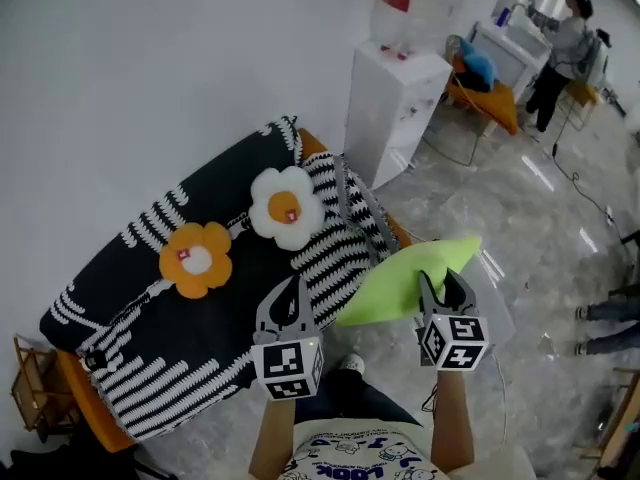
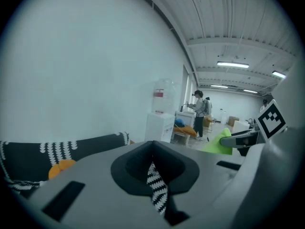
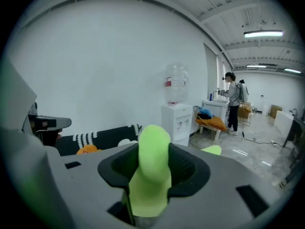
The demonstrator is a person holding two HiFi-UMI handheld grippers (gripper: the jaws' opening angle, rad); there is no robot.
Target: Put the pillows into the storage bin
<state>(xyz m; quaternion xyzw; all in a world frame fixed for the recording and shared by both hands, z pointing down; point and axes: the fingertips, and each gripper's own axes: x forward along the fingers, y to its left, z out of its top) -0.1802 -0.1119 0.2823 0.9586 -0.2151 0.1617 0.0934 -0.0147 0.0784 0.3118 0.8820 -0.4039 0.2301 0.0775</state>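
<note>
The right gripper (image 1: pixel 443 288) squeezes a puffy lime-green pillow (image 1: pixel 400 280), which bulges between its jaws. The left gripper (image 1: pixel 291 293) pinches a fold of black-and-white zigzag fabric (image 1: pixel 338 240).

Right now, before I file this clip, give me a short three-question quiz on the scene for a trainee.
1. True or false: the right claw is clamped on the green pillow.
2. Multiple choice: what is pinched in the left claw? A) the green pillow B) black-and-white striped fabric C) nothing
3. Short answer: in the head view, what colour is the flower pillow lying left of the white flower pillow?

Key: 1 true; 2 B; 3 orange.
</note>
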